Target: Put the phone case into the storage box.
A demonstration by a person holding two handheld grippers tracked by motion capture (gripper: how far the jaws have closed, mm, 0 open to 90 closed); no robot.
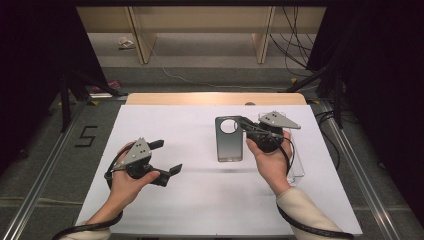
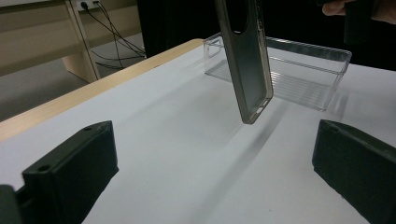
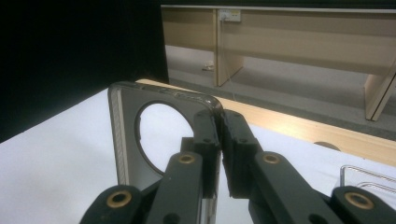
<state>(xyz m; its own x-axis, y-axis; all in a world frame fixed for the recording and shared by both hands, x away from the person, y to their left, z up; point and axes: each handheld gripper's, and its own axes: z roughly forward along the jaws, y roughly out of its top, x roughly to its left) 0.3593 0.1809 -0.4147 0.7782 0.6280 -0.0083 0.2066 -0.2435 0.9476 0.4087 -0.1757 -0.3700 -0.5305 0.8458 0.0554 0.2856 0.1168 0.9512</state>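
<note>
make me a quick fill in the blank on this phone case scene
1. The right hand-held gripper is shut on the ____ case.
2. The case has a ____ camera hole near its top.
3. The left hand-held gripper has its jaws ____.
4. The clear tray sits on the ____ table.

Missing words: phone; round; open; white

This looks like a lab set up for recording, not a home. The counter is covered by a plain white sheet and stands between metal floor rails. Black curtains close off both sides. Loose cables trail across the grey carpet, a taped number 5 marks the floor, and bare wooden benches stand behind.
</note>
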